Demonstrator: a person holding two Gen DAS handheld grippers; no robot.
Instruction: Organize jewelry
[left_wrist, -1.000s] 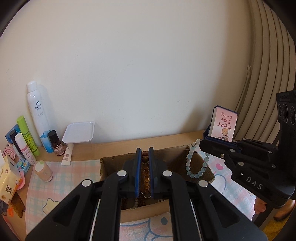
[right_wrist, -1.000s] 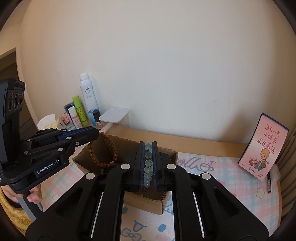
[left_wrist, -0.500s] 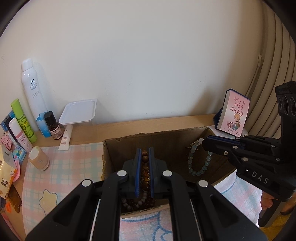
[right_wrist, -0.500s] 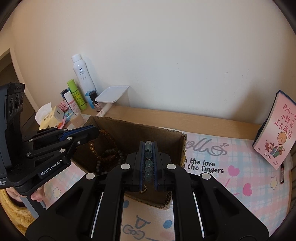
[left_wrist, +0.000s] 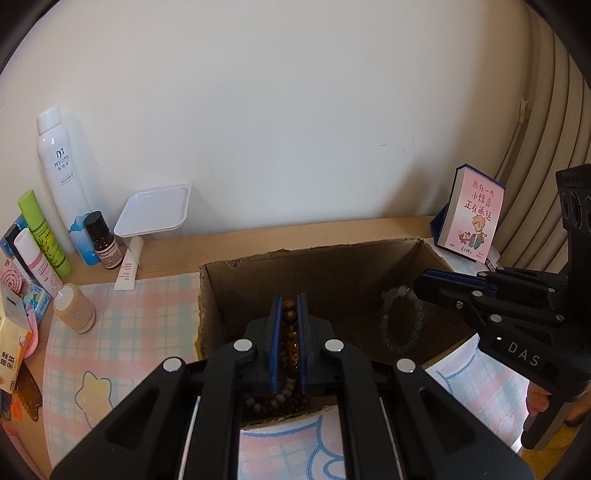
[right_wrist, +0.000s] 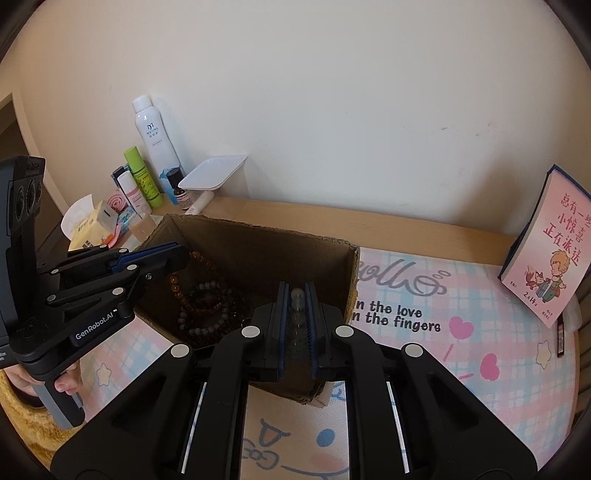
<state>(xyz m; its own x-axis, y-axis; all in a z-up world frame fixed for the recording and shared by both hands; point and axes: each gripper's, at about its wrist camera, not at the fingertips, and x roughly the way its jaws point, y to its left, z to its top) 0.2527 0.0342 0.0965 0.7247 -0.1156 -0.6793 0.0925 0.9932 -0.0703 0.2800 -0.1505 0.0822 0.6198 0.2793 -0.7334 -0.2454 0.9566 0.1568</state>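
An open cardboard box (left_wrist: 314, 251) stands on the patterned mat. My left gripper (left_wrist: 288, 297) reaches down into it, shut on a brown bead bracelet (left_wrist: 290, 334) that hangs onto several other bracelets (left_wrist: 273, 400) on the box floor. The right gripper (left_wrist: 419, 286) comes in from the right, shut on a pale green bead bracelet (left_wrist: 400, 319) that dangles inside the box. In the right wrist view, a pale bead (right_wrist: 297, 295) sits between the right gripper's (right_wrist: 297, 286) pads. The left gripper (right_wrist: 183, 256) holds amber beads (right_wrist: 175, 282) over the pile (right_wrist: 210, 310).
Bottles and tubes (left_wrist: 61, 184) crowd the back left beside a white tray (left_wrist: 155, 208) and a tissue pack (right_wrist: 92, 229). A pink book (left_wrist: 474, 216) leans on the wall at the right. The pastel mat (right_wrist: 424, 317) spreads right of the box (right_wrist: 266, 230).
Both grippers sank into the box and tipped downward, carrying their bracelets from above the rim to inside it. Both stay shut on the beads.
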